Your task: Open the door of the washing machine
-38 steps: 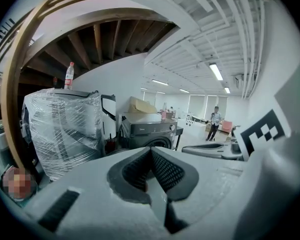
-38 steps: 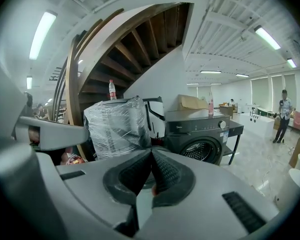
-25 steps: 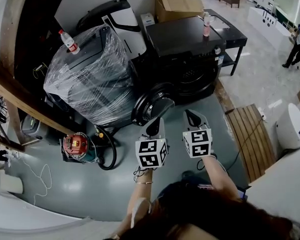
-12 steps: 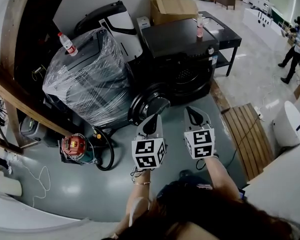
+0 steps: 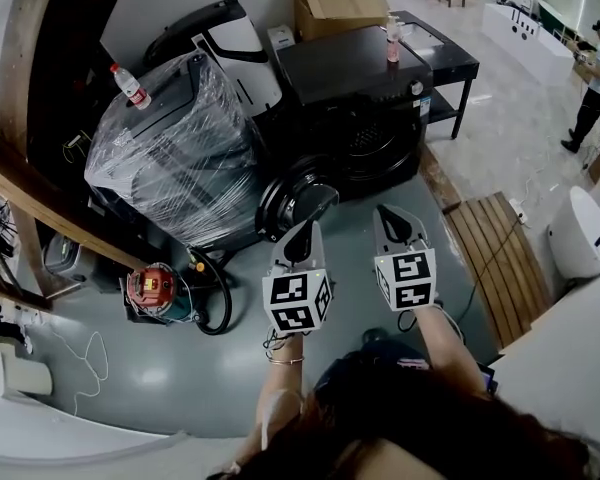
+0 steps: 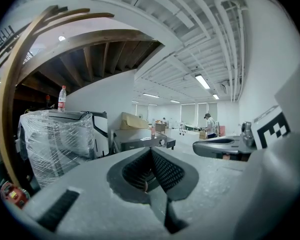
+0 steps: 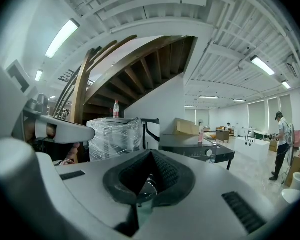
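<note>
Your left gripper (image 5: 298, 240) and right gripper (image 5: 392, 226) are pale grey-white shells, with black dimpled pads (image 6: 167, 170) lining the jaws. Each carries a cube (image 5: 298, 303) of black-and-white square markers at its rear. A thin bangle (image 5: 285, 363) rings your left wrist.

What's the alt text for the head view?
Seen from above, a person holds the left claw and right claw, both shut and empty, side by side before a black washing machine whose round door stands swung open. A plastic-wrapped appliance with a water bottle on top stands left of the machine.
</note>
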Demonstrator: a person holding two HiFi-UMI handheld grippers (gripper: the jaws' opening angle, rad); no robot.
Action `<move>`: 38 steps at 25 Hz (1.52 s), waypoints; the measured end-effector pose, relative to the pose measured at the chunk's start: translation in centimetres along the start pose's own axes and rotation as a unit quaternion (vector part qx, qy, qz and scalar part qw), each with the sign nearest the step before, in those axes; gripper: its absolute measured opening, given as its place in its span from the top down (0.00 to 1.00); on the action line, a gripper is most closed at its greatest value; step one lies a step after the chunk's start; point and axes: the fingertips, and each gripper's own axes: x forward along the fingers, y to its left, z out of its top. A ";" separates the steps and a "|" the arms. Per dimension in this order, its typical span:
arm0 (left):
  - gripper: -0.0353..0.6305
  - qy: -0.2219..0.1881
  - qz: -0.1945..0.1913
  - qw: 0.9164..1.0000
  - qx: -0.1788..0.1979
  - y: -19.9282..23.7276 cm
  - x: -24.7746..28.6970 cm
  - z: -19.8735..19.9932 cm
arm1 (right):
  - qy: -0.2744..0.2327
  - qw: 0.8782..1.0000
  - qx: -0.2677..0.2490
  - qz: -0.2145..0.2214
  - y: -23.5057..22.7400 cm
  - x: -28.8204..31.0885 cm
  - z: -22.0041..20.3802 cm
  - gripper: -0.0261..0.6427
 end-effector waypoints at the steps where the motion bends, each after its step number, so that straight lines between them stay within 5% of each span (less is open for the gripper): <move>1: 0.93 0.000 0.001 1.000 0.001 0.0 -0.1 0.1 | 0.000 1.000 -0.002 -0.001 -0.1 0.0 0.0 0.96; 38: 0.93 -0.010 0.016 0.999 -0.028 0.8 -3.0 0.1 | 0.003 1.000 -0.012 0.007 1.1 -0.9 0.4 0.96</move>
